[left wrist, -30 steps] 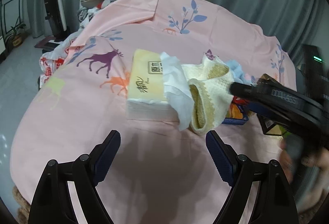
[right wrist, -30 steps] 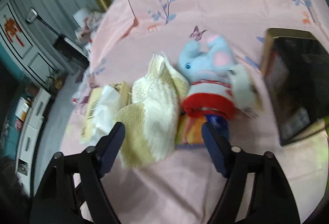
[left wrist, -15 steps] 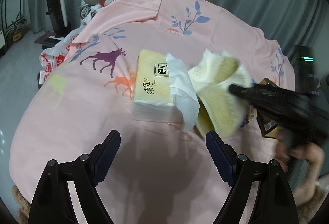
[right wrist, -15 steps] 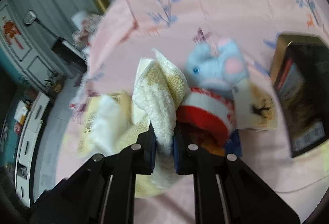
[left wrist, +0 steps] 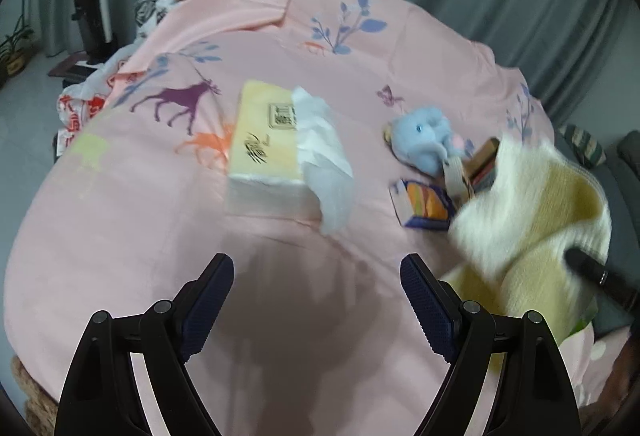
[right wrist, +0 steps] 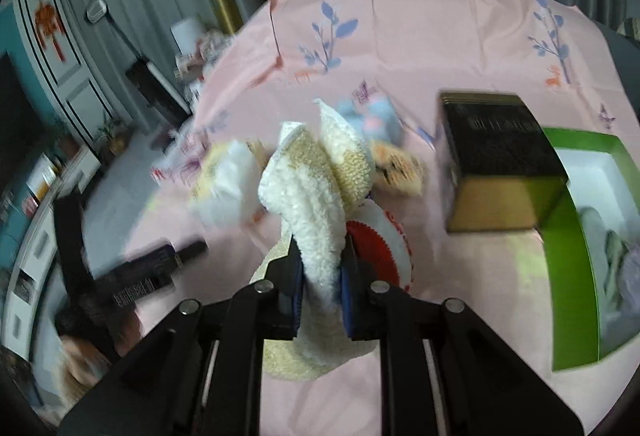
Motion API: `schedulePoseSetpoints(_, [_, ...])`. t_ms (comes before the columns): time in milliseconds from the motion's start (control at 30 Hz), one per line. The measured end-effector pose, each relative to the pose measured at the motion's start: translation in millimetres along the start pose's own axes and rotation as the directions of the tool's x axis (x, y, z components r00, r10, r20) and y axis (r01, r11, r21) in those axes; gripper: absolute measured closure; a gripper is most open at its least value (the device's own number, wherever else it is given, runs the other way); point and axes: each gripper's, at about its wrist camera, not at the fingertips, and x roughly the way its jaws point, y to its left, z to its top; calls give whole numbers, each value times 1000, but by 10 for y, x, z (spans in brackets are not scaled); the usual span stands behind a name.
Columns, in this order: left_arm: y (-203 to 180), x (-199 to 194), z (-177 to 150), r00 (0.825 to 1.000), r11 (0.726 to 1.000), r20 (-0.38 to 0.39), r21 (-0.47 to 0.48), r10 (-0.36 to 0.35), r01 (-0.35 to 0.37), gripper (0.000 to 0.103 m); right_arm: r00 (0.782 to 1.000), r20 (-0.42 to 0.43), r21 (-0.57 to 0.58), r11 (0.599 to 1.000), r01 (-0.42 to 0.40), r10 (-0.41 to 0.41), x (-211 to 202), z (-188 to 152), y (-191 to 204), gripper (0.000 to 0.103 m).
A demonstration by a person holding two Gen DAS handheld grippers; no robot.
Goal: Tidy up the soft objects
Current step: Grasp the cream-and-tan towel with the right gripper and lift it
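Fluffy cream-and-yellow cloth (right wrist: 320, 203) is pinched between the pads of the right gripper (right wrist: 322, 288) and hangs clear of the pink bedsheet (left wrist: 132, 195). The log has the jaws easing apart by a hair, yet the cloth is plainly clamped, so this piece looks to be on its way rather than put away. To the right a green box (right wrist: 568, 256) stands open with a few pale soft things already lying in it — some sorting seems done, and I judge the box to be where the cloth is headed. Left on the sheet are the blue plush toy (left wrist: 424, 139), touching a small colourful packet (left wrist: 424, 203), and well to its left a tissue pack (left wrist: 264, 155) with a tissue pulled out. The left gripper (left wrist: 316, 296) hovers over bare sheet, jaws wide and holding nothing — so most of the job appears still ahead.
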Motion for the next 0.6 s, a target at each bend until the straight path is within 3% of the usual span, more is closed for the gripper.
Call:
schedulePoseSetpoints(67, [-55, 44, -34, 1000, 1000, -20, 16, 1, 0, 17, 997, -72, -7, 1000, 11, -12, 193, -224, -17, 86])
schedulePoseSetpoints(200, [-214, 170, -129, 994, 996, -83, 53, -69, 73, 17, 974, -202, 65, 994, -89, 101, 533, -515, -97, 85])
schedulePoseSetpoints(233, [-245, 198, -150, 992, 994, -91, 57, -83, 88, 17, 974, -201, 63, 994, -91, 102, 535, -530, -100, 82])
schedulePoseSetpoints(300, [-302, 288, -196, 988, 994, -126, 50, -90, 97, 17, 979, -176, 78, 993, -91, 103, 474, -517, -125, 66])
schedulePoseSetpoints(333, [-332, 313, -228, 986, 994, -139, 48, -94, 102, 17, 980, -168, 92, 991, -97, 111, 420, -508, -143, 51])
schedulePoseSetpoints(367, [-366, 322, -248, 983, 992, -147, 55, -106, 115, 17, 980, -157, 103, 989, -105, 121, 369, -506, -152, 43])
schedulePoseSetpoints(467, [-476, 295, -290, 978, 983, -145, 81, -149, 162, 17, 986, -93, 118, 985, -124, 135, 159, -485, -193, 36])
schedulePoseSetpoints(600, [-531, 239, -298, 971, 974, -145, 92, -192, 206, 17, 997, -42, 153, 987, -56, 63, 31, -435, -371, 33])
